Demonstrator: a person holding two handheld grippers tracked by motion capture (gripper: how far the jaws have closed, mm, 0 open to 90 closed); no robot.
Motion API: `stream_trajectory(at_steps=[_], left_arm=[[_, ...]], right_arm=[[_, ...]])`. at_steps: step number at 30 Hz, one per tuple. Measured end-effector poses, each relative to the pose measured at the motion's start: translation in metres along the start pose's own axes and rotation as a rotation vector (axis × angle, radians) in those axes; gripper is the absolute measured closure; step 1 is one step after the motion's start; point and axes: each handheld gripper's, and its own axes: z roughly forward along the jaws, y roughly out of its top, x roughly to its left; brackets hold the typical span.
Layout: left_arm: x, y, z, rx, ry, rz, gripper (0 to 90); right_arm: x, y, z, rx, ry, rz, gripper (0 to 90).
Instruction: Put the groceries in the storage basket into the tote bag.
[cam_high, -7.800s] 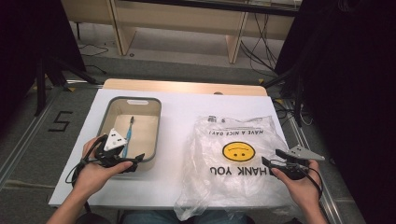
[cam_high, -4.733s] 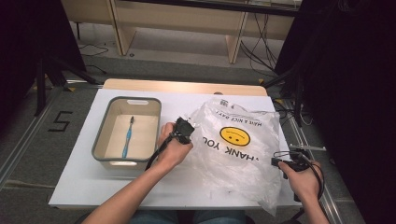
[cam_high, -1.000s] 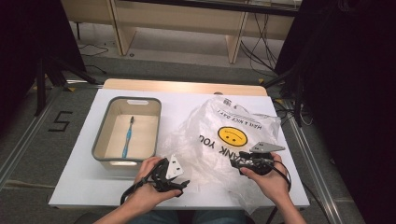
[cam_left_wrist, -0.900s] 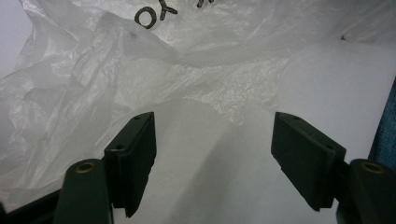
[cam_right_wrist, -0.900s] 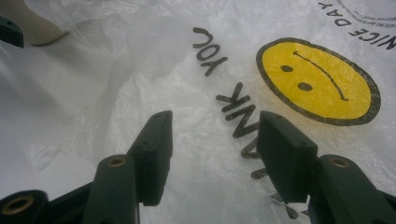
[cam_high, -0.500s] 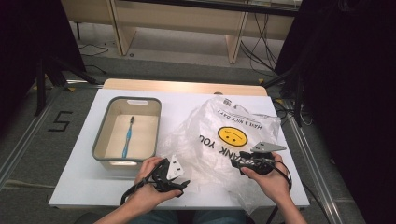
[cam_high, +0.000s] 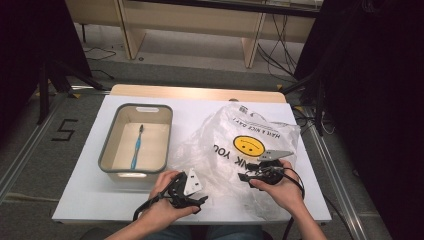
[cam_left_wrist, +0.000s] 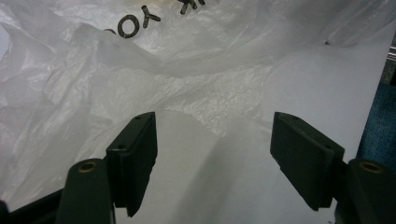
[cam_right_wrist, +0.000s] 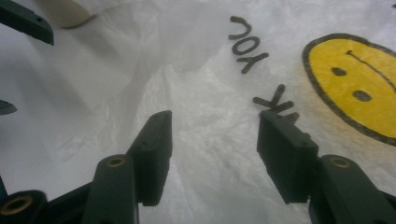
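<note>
A crumpled clear plastic bag (cam_high: 250, 125) printed with a yellow smiley face (cam_high: 249, 145) lies on the right half of the white table (cam_high: 90, 195). My left gripper (cam_high: 201, 194) rests at the bag's near-left edge and points right at it. In the left gripper view its jaws (cam_left_wrist: 212, 123) stand open over bare table, with the bag's (cam_left_wrist: 154, 70) film just beyond. My right gripper (cam_high: 245, 176) lies on the bag's near side, pointing left. In the right gripper view its open jaws (cam_right_wrist: 215, 119) hover over the bag's film near the smiley face (cam_right_wrist: 359, 88).
A grey-rimmed bin (cam_high: 107, 150) stands on the left half of the table with a blue toothbrush (cam_high: 136, 147) lying in it. The table's near edge runs just below both hands. A wooden bench and cables lie beyond the far edge.
Over several seconds the left hand came from the bin to the bag's near-left edge and the right hand moved in onto the bag, which bunched up. Nothing has shifted in the last second.
</note>
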Motion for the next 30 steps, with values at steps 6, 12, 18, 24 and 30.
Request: stream_trajectory(at_steps=[6,12,18,24,30], left_arm=[[-0.006,0.007,0.011,0.017,-0.034,0.011,37.7],[-0.009,0.01,0.027,0.051,-0.058,0.037,41.2],[-0.014,0.009,0.042,0.089,-0.098,0.066,46.5],[-0.012,0.01,0.049,0.093,-0.13,0.037,52.6],[-0.009,0.009,0.05,0.098,-0.16,-0.008,57.3]], right_arm=[[0.006,0.003,0.014,0.076,0.041,-0.05,40.4],[0.005,0.001,0.024,0.179,0.034,-0.105,44.1],[0.006,0.0,0.03,0.247,0.038,-0.155,55.5],[0.005,0.0,0.032,0.267,0.034,-0.162,71.9],[0.006,0.001,0.032,0.275,0.027,-0.168,90.0]])
